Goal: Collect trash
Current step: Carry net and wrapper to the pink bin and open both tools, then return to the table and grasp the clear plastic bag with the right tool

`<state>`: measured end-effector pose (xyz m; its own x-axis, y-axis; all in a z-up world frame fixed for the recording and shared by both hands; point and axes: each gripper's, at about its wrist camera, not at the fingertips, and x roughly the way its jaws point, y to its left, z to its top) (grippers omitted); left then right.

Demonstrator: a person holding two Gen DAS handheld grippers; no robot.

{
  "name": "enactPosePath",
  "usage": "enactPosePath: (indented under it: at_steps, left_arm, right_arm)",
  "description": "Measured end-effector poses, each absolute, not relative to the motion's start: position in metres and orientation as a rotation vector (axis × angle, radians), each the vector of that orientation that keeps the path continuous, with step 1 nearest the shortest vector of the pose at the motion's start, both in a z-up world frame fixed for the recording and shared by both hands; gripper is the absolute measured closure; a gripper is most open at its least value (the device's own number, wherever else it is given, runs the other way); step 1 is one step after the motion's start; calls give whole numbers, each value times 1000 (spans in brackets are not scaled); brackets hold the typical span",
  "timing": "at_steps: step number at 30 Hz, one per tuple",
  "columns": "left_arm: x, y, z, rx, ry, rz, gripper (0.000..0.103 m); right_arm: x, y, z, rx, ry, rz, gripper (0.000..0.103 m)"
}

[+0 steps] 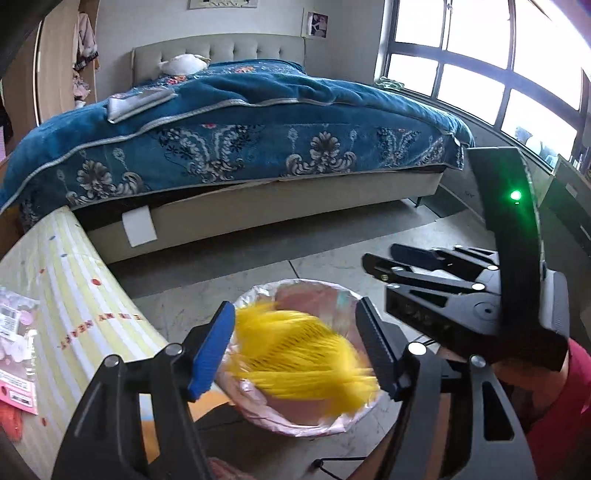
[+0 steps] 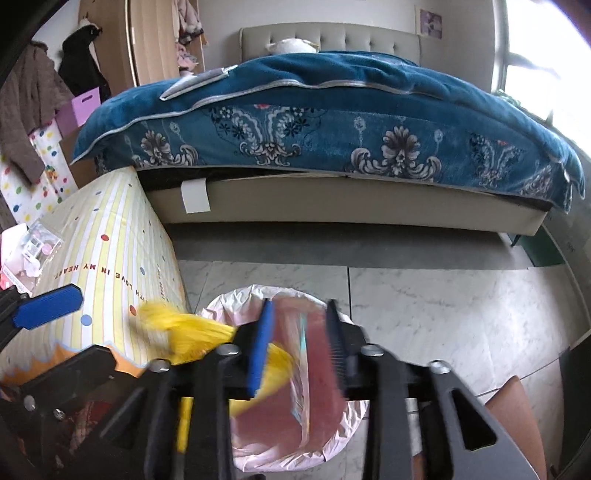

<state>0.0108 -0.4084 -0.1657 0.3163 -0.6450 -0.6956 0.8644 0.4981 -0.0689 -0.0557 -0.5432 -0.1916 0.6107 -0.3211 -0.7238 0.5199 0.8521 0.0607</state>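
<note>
Here both claws, left (image 1: 295, 343) and right (image 2: 299, 350), gape over the bin (image 1: 354, 413)

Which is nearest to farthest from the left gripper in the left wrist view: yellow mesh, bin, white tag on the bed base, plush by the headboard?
From the left gripper:
1. Yellow mesh, blurred, between its open fingers.
2. Bin, just below.
3. White tag, on the bed base, left.
4. Plush, by the headboard, far back.

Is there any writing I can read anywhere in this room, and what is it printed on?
"WITH LOVE IN MY HEART": on the striped dotted tablecloth, read in the right wrist view.
Labels on the small packets at the table's edge: too small and blurred to read.
Wall pictures: no legible text.
</note>
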Motion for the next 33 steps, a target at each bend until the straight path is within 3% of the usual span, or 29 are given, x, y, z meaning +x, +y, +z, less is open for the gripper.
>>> enactPosePath:
  at_steps: [20,33]
  left_arm:
    - [29,-249,-116,244,604,-691,33]
    - [67,-95,-113,128,616,-337,29]
  right_arm:
    - [-47,-445,-110,245,597,-231,65]
    - [31,-298,-121,31,680,4,44]
